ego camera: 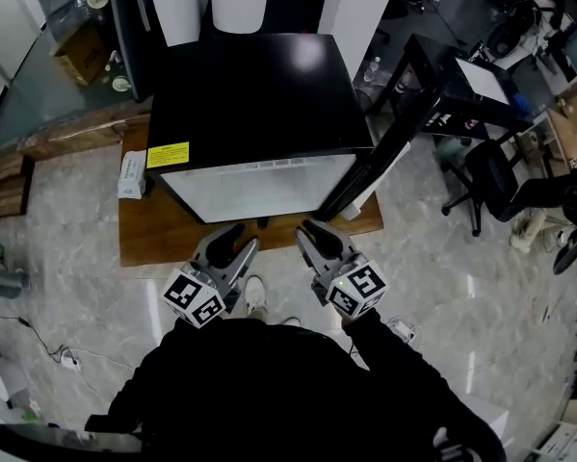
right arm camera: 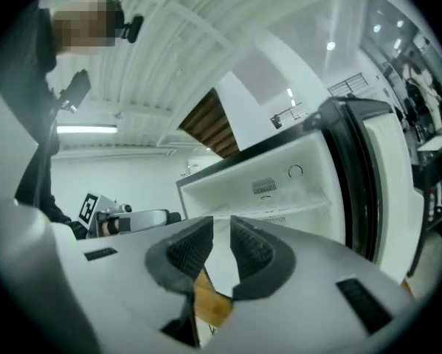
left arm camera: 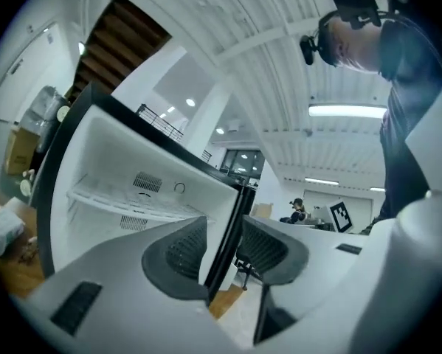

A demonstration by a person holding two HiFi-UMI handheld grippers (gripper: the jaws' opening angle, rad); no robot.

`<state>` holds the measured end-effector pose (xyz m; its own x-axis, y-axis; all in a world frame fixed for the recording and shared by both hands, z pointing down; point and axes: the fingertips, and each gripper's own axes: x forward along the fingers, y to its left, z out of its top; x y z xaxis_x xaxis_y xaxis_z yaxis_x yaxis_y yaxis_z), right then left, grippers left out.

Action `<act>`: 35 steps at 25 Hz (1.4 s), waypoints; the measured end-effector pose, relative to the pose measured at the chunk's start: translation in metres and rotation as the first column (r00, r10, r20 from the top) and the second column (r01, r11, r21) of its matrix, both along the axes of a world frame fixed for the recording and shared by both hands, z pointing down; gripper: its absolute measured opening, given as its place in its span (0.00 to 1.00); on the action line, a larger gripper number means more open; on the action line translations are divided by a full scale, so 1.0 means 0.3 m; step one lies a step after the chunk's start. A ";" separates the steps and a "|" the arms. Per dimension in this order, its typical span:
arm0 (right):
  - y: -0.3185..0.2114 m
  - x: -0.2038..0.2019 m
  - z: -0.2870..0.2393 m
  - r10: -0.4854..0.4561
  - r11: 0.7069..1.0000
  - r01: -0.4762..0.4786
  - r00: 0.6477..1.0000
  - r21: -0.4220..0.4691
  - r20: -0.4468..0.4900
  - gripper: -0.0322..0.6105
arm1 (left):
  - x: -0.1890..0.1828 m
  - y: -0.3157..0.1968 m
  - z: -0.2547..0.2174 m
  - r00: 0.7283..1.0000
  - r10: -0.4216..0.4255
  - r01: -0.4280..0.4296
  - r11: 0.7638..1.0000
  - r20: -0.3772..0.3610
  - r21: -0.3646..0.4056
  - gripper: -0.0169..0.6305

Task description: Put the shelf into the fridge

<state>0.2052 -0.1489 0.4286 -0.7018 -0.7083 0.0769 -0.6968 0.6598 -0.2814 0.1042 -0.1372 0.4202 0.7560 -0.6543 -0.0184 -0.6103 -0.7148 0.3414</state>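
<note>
Ahead of both grippers stands the fridge (ego camera: 254, 94), a black-topped cabinet on a wooden platform (ego camera: 172, 234), its open door (ego camera: 380, 147) swung out ahead and to the right of the right gripper. A yellow label (ego camera: 168, 154) sits on the top's near corner, ahead and left of the left gripper.

Left gripper (ego camera: 242, 239): held level, just short of the cabinet's open front. In the left gripper view its jaws (left arm camera: 224, 234) stand well apart and released, with nothing between the pads. The shelf (left arm camera: 132, 201) lies beyond and to the left of these jaws, seated across the white interior below a vent grille (left arm camera: 147, 181), apart from the gripper.

Right gripper (ego camera: 317, 231): held level beside the left one, the two near each other but not touching. In the right gripper view its jaws (right arm camera: 219, 238) show a narrow gap and grasp nothing; only the platform's wood shows through that gap. The shelf (right arm camera: 287, 214) appears straight beyond the pads, spanning the interior under the grille (right arm camera: 265, 186).

Behind each pair of jaws, a cube with square markers faces up: left (ego camera: 196, 298), right (ego camera: 357, 289). Black sleeves (ego camera: 269, 383) run back from both.
</note>
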 end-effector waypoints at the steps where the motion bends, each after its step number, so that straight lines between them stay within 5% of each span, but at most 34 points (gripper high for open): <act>1: 0.038 -0.005 -0.022 -0.022 0.999 0.023 1.000 0.031 -0.018 0.14 | 0.014 0.035 -0.015 1.000 0.016 -0.016 1.000 0.025 0.017 0.27; 7: 0.237 0.002 -0.107 -0.074 0.988 0.085 0.993 0.132 -0.087 0.10 | 0.076 0.227 -0.099 0.991 0.051 -0.063 0.994 0.122 0.095 0.23; 15: 0.374 -0.009 -0.137 -0.135 0.976 0.146 0.988 0.159 -0.078 0.08 | 0.098 0.358 -0.099 0.986 0.020 -0.038 0.993 0.163 0.107 0.04; 35: 0.502 -0.032 -0.144 -0.190 0.968 0.199 0.979 0.154 -0.069 0.06 | 0.099 0.504 -0.111 0.982 -0.020 -0.002 0.993 0.186 0.119 0.04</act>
<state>0.1958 0.0017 0.3853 -0.8251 -0.5648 0.0152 -0.5618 0.8173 -0.1282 0.1338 0.0140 0.3868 0.7475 -0.6627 0.0452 -0.6619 -0.7374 0.1346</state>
